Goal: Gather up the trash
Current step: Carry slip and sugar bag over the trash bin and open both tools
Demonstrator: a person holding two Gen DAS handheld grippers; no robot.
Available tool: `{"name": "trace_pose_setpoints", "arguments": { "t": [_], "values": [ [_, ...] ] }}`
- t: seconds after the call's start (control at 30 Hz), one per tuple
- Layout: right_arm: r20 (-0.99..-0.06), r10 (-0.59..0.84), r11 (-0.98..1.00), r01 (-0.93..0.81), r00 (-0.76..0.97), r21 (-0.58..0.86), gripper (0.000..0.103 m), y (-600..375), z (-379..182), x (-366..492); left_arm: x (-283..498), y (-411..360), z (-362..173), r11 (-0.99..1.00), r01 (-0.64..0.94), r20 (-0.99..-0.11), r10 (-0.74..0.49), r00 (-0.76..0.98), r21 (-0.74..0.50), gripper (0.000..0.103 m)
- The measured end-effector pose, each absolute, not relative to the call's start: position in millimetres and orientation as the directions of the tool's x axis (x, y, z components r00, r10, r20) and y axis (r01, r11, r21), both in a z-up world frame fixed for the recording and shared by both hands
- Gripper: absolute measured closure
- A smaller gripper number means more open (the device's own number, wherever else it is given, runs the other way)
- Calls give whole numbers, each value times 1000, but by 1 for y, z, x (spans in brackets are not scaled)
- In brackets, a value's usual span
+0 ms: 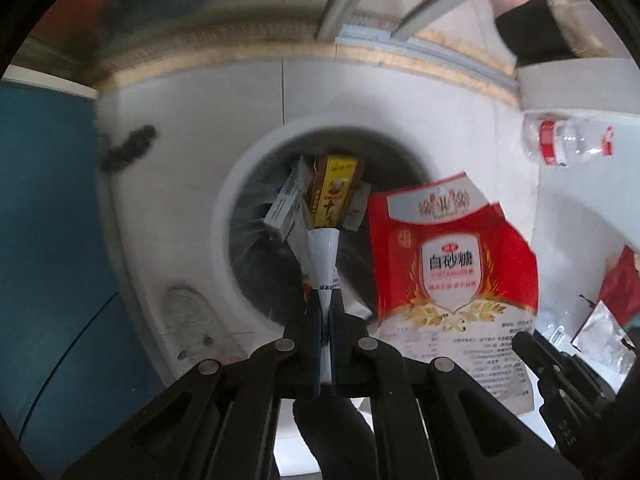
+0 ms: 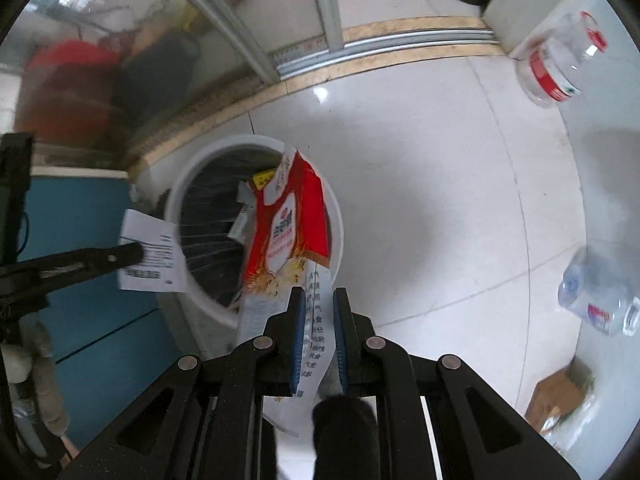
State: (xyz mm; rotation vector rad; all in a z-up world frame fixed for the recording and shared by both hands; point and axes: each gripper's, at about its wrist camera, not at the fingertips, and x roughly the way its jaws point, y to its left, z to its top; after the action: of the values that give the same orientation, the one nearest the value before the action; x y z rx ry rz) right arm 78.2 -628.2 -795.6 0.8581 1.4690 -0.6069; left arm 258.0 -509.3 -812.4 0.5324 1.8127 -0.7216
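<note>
The left claw (image 1: 327, 312) is clamped on a thin, creased white printed sheet (image 1: 323, 264), held edge-on over the round white bin (image 1: 240, 200), whose dark ribbed liner already holds a yellow carton (image 1: 334, 192) and pale boxes at 12 o'clock. The right claw (image 2: 319, 304) stands slightly parted around the white tail of a glossy red-and-white sugar bag (image 2: 288, 232) hanging over the bin's rim at 3 o'clock. Two clear, crinkled plastic bottles (image 2: 560, 60) lie on the smooth tiled floor (image 2: 420, 180), well apart from the bin toward 2 and 4 o'clock, with open tile between.
</note>
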Motion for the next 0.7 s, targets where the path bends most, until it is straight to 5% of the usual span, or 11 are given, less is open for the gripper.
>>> {"name": "trace_pose_setpoints", "arguments": {
  "t": [0.27, 0.3, 0.37, 0.4, 0.43, 0.5, 0.6, 0.63, 0.7],
  "values": [
    [-979, 201, 628, 769, -15, 117, 87, -623, -861, 117, 259, -509, -845, 704, 689, -941, 89, -327, -173, 97],
    [-978, 208, 631, 767, -22, 117, 86, -622, -865, 121, 261, -508, -844, 706, 688, -944, 88, -319, -166, 92],
    [-978, 209, 625, 773, -28, 111, 85, -623, -870, 124, 262, -509, -840, 702, 698, -957, 83, -279, -143, 63],
    [-978, 204, 624, 775, -34, 103, 78, -625, -870, 125, 262, -508, -837, 702, 700, -962, 79, -262, -133, 38],
    [-977, 209, 618, 779, -31, 108, 58, -627, -869, 125, 263, -506, -831, 705, 699, -967, 71, -244, -125, 25],
    [-980, 201, 597, 793, -4, 119, 33, -631, -860, 120, 265, -504, -828, 710, 695, -973, 58, -223, -117, 23],
    [-983, 181, 593, 797, 8, 116, 18, -634, -848, 113, 266, -497, -815, 715, 694, -983, 56, -176, -84, 0],
    [-984, 177, 591, 798, 14, 117, 7, -635, -843, 110, 266, -494, -810, 714, 696, -986, 55, -157, -71, 0],
    [-988, 153, 597, 795, 23, 111, 0, -633, -828, 103, 264, -487, -792, 715, 698, -992, 51, -116, -45, 0]
  ]
}}
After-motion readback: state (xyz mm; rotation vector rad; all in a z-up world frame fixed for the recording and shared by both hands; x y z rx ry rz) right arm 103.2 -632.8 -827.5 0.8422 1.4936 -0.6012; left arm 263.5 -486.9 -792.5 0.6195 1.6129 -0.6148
